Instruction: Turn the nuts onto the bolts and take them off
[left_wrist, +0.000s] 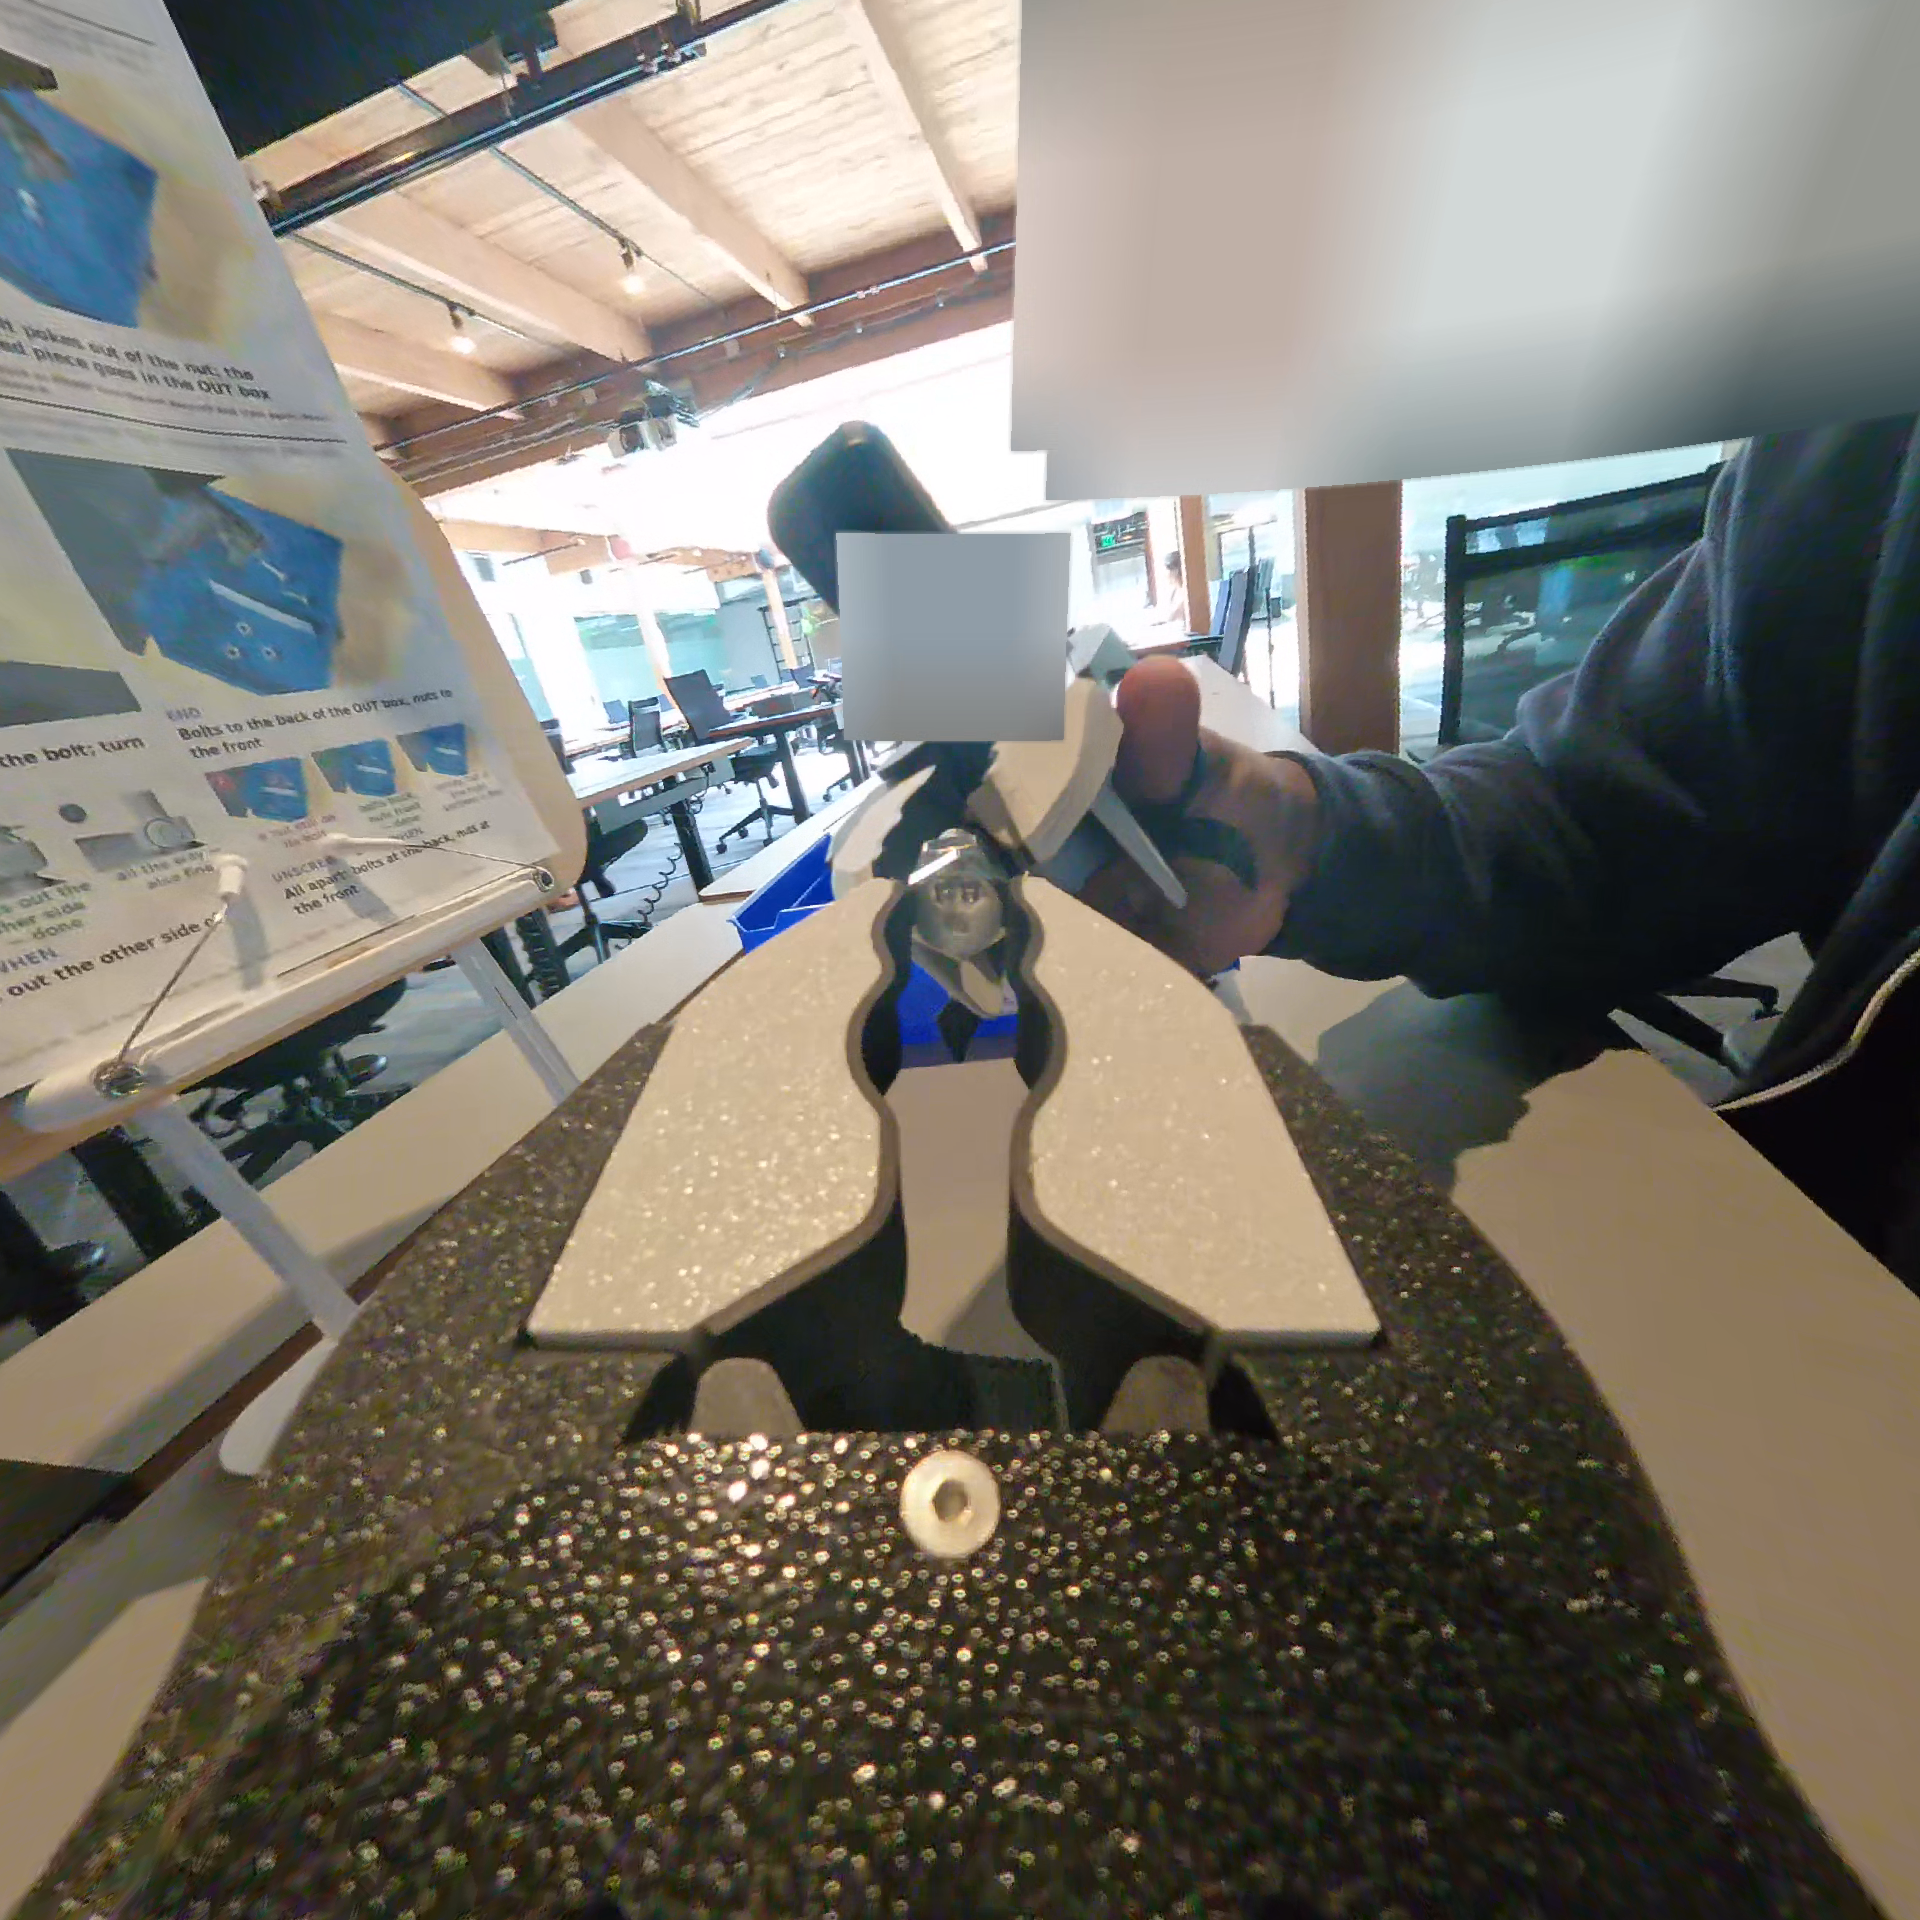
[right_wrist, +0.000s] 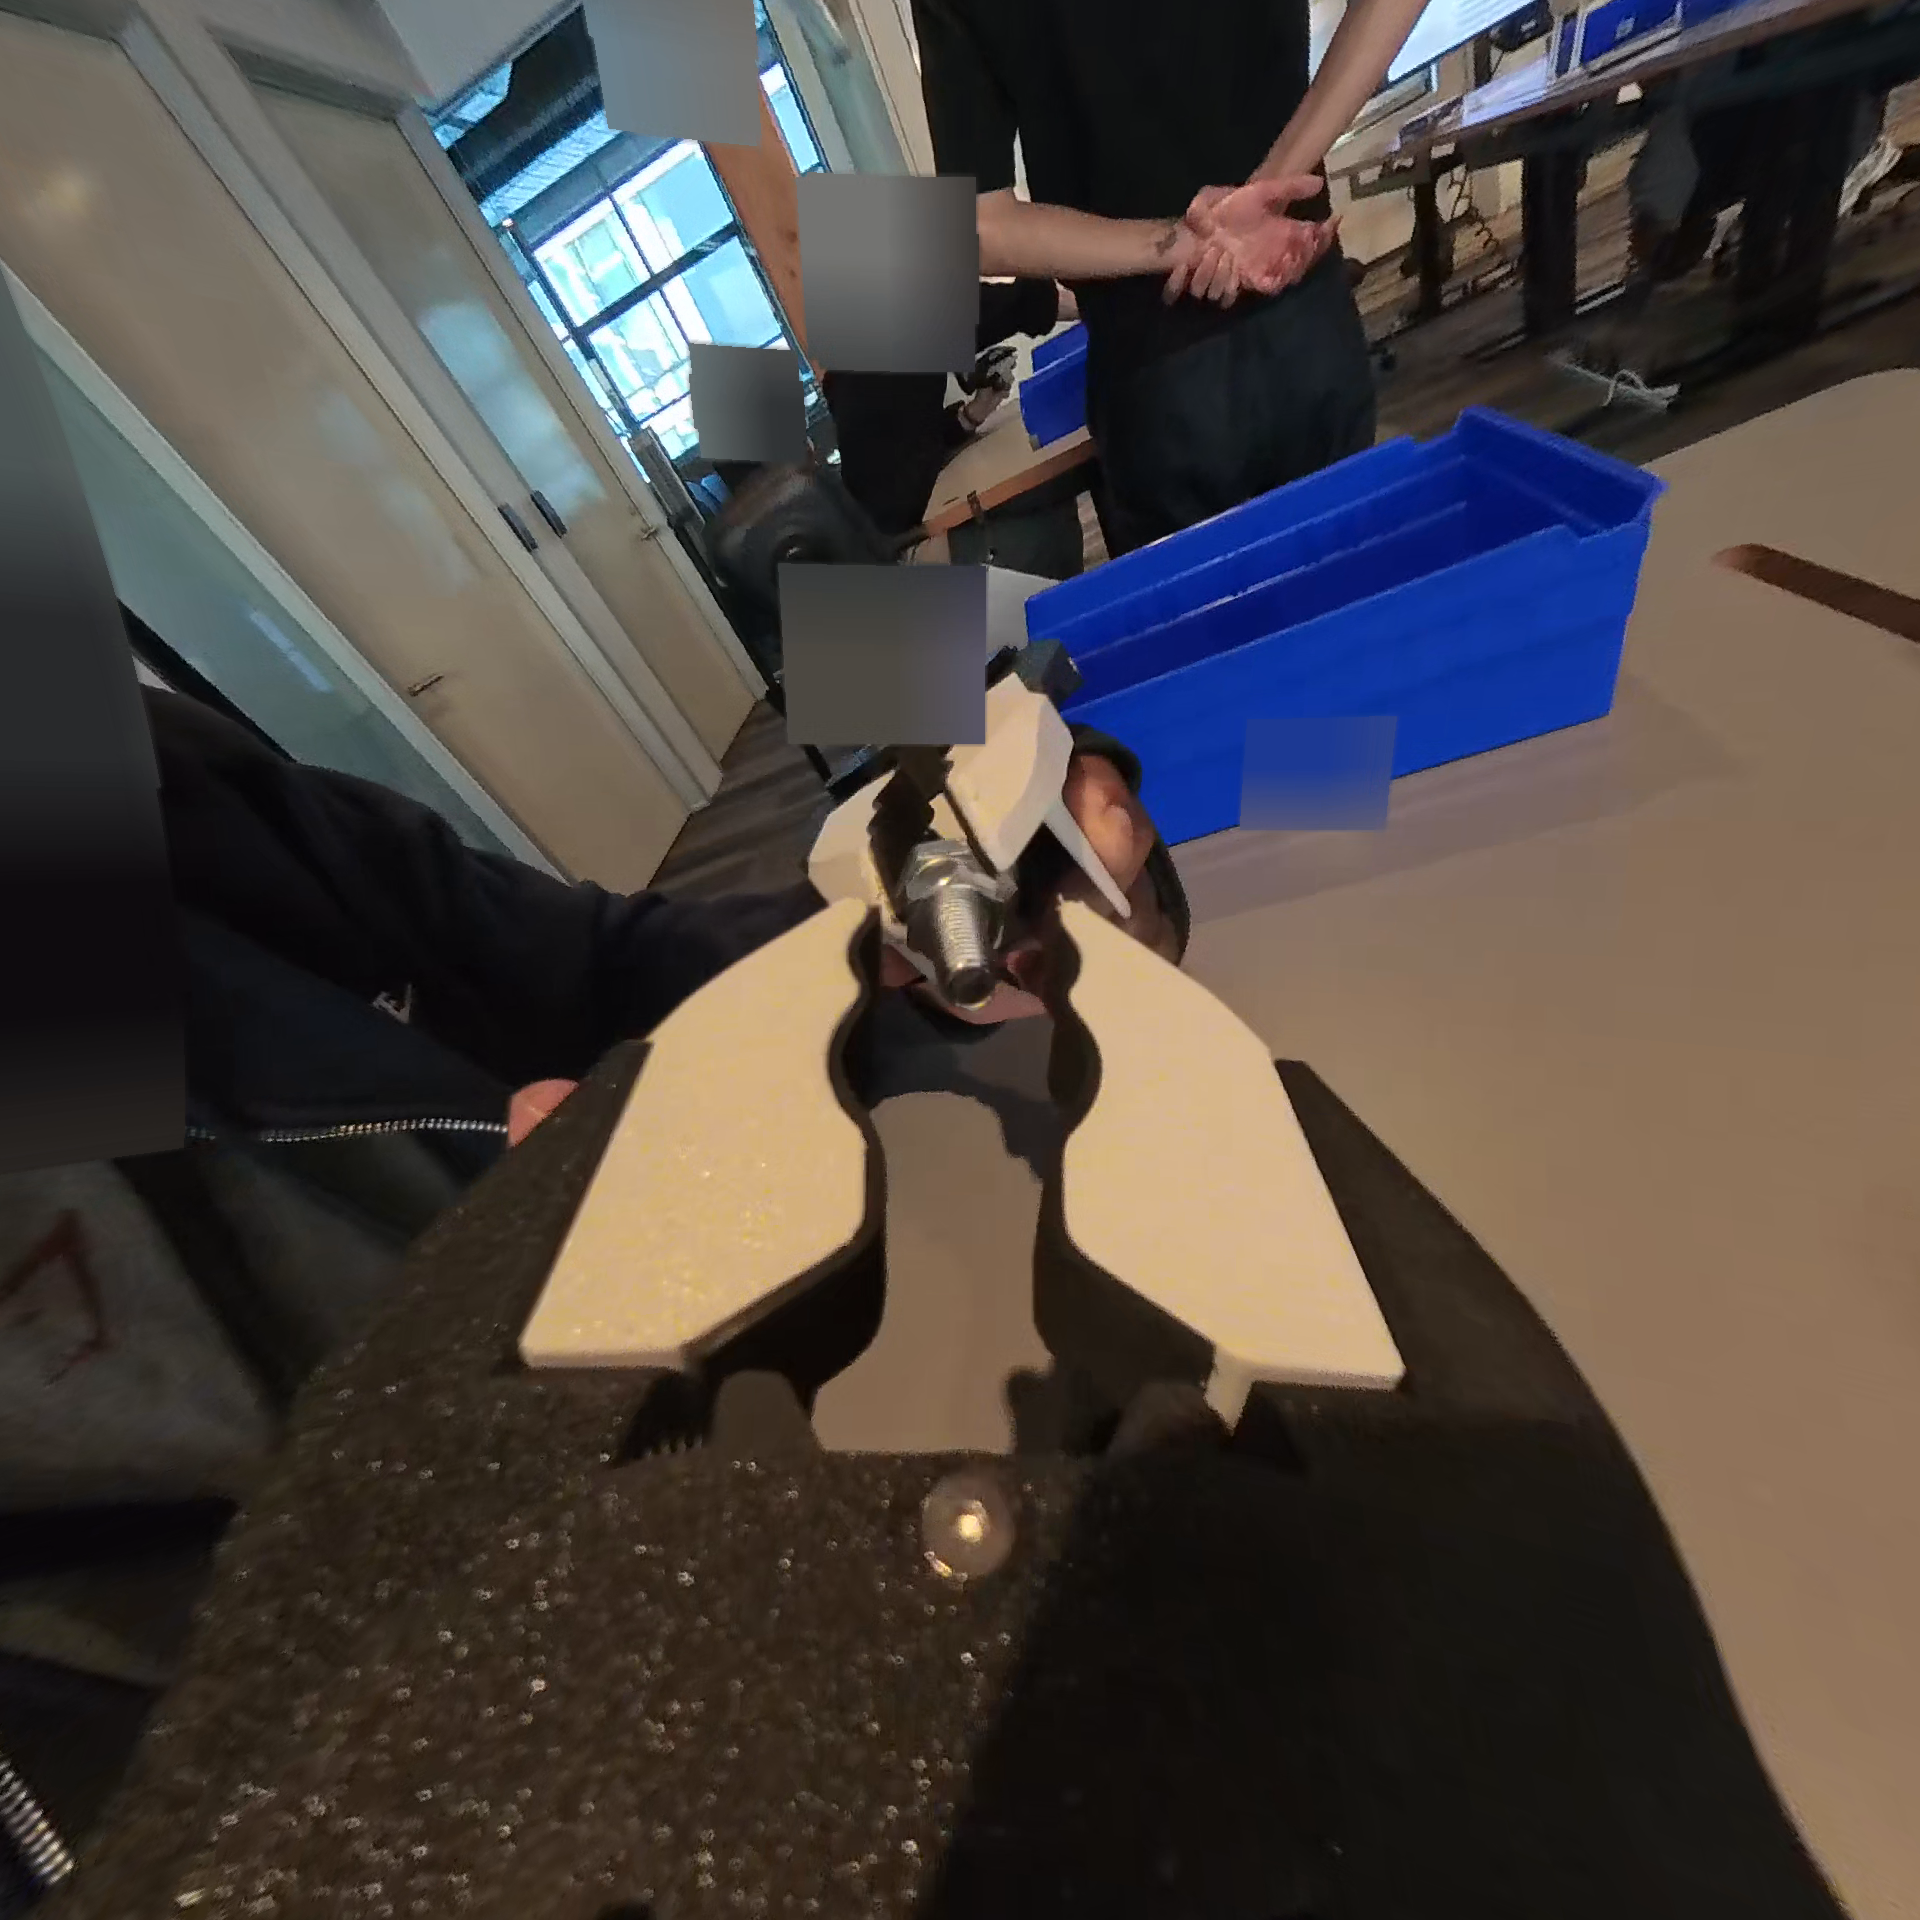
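In the left wrist view my left gripper (left_wrist: 956, 902) is shut on the head of a steel bolt (left_wrist: 956, 920), whose marked head faces the camera. A hex nut (left_wrist: 940, 857) sits on the bolt just behind the head. My right gripper (left_wrist: 951, 842), held in a hand (left_wrist: 1195, 831), faces it from the far side. In the right wrist view the bolt's threaded end (right_wrist: 961, 961) points at the camera, with the nut (right_wrist: 935, 883) near the head. My right gripper (right_wrist: 971, 920) is open, its fingertips either side of the thread with gaps. The left gripper (right_wrist: 930, 842) holds the far end.
A blue bin (right_wrist: 1351, 623) stands on the grey table (right_wrist: 1558, 1039) behind the grippers, and also shows in the left wrist view (left_wrist: 790, 914). An instruction sheet on a stand (left_wrist: 208, 623) is on the left. A person (right_wrist: 1195, 312) stands behind the table near another blue bin (right_wrist: 1049, 384). My left and right fingertips are right by each other.
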